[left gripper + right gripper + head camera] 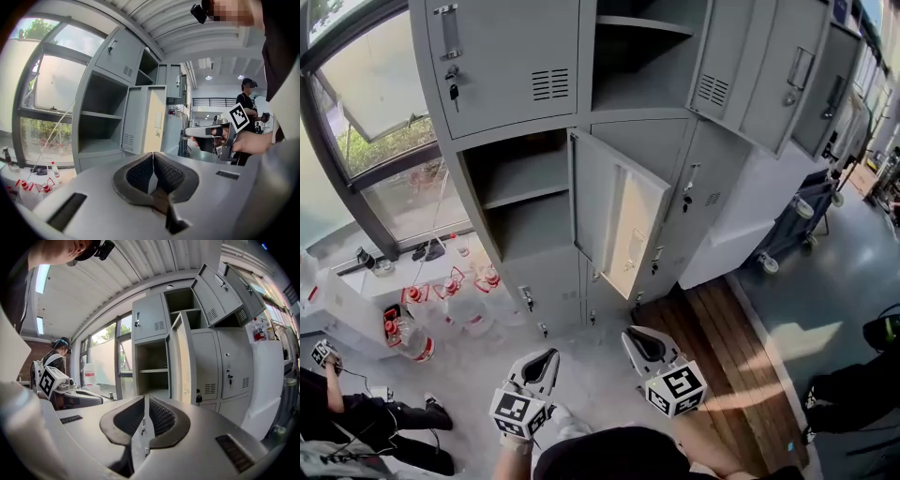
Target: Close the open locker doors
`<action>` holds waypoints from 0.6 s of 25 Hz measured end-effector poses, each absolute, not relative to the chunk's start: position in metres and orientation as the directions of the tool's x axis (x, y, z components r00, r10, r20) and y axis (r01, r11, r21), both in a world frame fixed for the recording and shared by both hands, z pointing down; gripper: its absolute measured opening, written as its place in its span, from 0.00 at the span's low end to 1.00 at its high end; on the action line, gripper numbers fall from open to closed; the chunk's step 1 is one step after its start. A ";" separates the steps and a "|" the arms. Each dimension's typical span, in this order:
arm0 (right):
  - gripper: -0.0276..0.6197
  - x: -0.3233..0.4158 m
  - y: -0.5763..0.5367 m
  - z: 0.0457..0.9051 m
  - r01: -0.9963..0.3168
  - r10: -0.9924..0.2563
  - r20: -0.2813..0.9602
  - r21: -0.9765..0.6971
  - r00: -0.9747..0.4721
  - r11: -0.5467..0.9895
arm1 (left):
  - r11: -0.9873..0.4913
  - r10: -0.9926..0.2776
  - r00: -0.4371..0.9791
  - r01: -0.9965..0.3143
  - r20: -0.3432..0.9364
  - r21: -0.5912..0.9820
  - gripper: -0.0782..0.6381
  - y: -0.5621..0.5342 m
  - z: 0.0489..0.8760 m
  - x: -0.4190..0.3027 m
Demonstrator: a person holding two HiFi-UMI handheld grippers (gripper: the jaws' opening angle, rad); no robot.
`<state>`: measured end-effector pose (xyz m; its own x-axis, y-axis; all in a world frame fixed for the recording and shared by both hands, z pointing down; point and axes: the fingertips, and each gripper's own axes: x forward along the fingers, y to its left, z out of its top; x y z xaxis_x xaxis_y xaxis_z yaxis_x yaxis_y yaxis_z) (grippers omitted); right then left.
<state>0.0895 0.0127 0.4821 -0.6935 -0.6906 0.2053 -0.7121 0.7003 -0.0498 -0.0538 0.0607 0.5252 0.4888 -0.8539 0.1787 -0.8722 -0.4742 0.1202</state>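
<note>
A bank of grey lockers stands in front of me. The middle-row left compartment is open, and its door swings out toward me. An upper compartment is open too, with its door hanging out to the right. My left gripper and right gripper are held low, well short of the doors, both shut and empty. In the left gripper view the shut jaws point at the open compartment and its door. The right gripper faces the same door edge-on.
Red-capped water bottles stand on the floor left of the lockers, under a large window. A wheeled cart sits at the right. A wooden strip runs along the floor. One person crouches at lower left, another at right.
</note>
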 end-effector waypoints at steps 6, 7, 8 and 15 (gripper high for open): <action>0.13 0.070 -0.030 0.487 -0.801 -0.776 0.216 -0.056 -0.592 0.596 | -0.557 -0.800 0.573 -0.820 0.178 0.136 0.14 0.008 0.527 -0.091; 0.13 0.069 -0.035 0.486 -0.815 -0.791 0.212 -0.055 -0.574 0.577 | -0.571 -0.789 0.587 -0.809 0.179 0.136 0.14 0.001 0.528 -0.096; 0.13 0.068 -0.041 0.486 -0.829 -0.806 0.209 -0.054 -0.554 0.557 | -0.587 -0.777 0.602 -0.799 0.183 0.135 0.14 -0.005 0.530 -0.100; 0.13 0.083 -0.068 0.484 -0.911 -0.891 0.198 -0.043 -0.409 0.409 | -0.684 -0.699 0.689 -0.723 0.193 0.103 0.14 -0.039 0.535 -0.112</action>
